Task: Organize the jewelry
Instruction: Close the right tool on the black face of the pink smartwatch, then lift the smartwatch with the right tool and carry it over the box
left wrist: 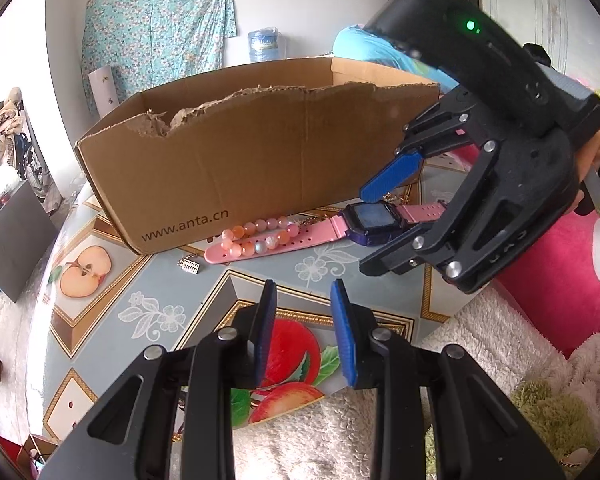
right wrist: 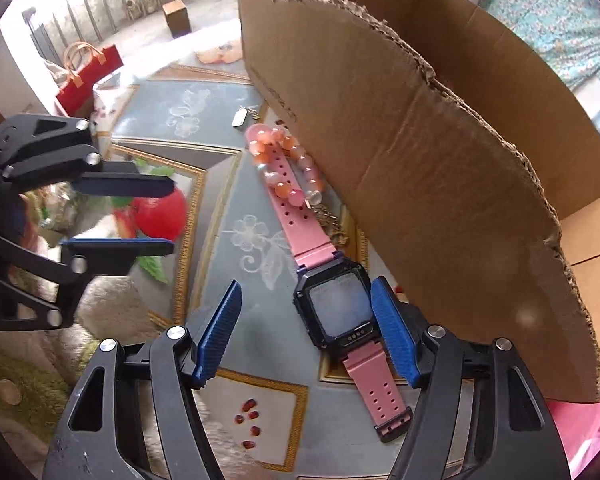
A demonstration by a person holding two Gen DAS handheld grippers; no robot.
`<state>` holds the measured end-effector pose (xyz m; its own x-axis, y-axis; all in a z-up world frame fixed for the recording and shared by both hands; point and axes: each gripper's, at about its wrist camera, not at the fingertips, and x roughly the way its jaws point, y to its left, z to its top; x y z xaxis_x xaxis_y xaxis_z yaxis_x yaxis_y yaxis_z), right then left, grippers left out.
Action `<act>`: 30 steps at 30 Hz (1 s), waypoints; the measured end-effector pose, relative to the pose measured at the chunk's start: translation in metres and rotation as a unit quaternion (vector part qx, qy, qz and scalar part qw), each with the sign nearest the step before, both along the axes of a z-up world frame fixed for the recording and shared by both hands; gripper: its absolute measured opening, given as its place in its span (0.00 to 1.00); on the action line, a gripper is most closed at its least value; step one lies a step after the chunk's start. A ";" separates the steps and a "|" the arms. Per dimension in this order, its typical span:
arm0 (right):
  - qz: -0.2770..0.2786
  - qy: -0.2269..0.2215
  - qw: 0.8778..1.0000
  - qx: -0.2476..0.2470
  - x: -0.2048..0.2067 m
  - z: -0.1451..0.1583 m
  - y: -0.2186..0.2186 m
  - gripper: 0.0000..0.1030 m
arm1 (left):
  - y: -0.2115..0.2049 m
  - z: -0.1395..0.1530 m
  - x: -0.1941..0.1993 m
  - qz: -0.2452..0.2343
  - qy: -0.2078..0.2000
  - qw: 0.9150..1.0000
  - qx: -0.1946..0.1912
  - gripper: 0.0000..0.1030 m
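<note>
The right gripper (right wrist: pixel 306 332) is held apart over the watch (right wrist: pixel 336 308); closing on its case is needed next.

Fruit-patterned tabletop with jewelry along the cardboard box

The table (left wrist: pixel 188 280) carries a torn cardboard box (left wrist: pixel 236 152). Against the box's printed wall lie a pink-strapped watch (left wrist: pixel 364 220), a peach bead bracelet (left wrist: pixel 256 236) draped over its strap, and a small silver charm (left wrist: pixel 189 267) beside the box's corner.

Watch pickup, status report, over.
Right gripper open around watch, not gripping. Left gripper open, empty. Bead bracelet lies across strap; box wall close.
</note>
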<state>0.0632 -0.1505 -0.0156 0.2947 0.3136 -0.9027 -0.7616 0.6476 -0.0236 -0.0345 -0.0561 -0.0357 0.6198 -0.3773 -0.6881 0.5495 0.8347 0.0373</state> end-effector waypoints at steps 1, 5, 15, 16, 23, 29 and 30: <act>0.002 0.005 1.000 0.003 0.000 0.001 0.000 0.58 | 0.001 0.001 0.000 0.000 0.000 1.000 0.000 0.26; -0.019 -0.033 0.999 -0.019 0.004 0.003 -0.004 0.57 | 0.000 0.001 0.001 0.000 0.001 1.000 -0.001 0.26; -0.011 0.009 1.000 -0.010 0.026 -0.018 -0.012 0.44 | 0.000 0.000 0.001 0.004 0.001 1.000 0.000 0.26; -0.012 0.007 1.000 -0.014 0.027 -0.018 -0.012 0.44 | -0.001 0.000 0.001 0.004 0.001 1.000 0.000 0.26; -0.019 0.094 0.994 0.043 0.051 -0.006 -0.029 0.44 | -0.007 0.001 -0.005 -0.002 -0.011 1.000 0.008 0.26; 0.002 0.173 0.983 0.058 0.071 -0.001 -0.033 0.44 | -0.016 0.002 -0.013 -0.015 -0.038 0.999 0.027 0.34; 0.005 0.185 0.981 0.057 0.074 -0.002 -0.033 0.44 | -0.018 0.002 -0.014 -0.017 -0.042 0.999 0.029 0.35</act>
<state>0.1370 -0.1838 -0.0173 -0.0502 0.4197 -0.9063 -0.7107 0.6225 0.3276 -0.0489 -0.0740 -0.0342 0.6634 -0.3603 -0.6558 0.5710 0.8101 0.1325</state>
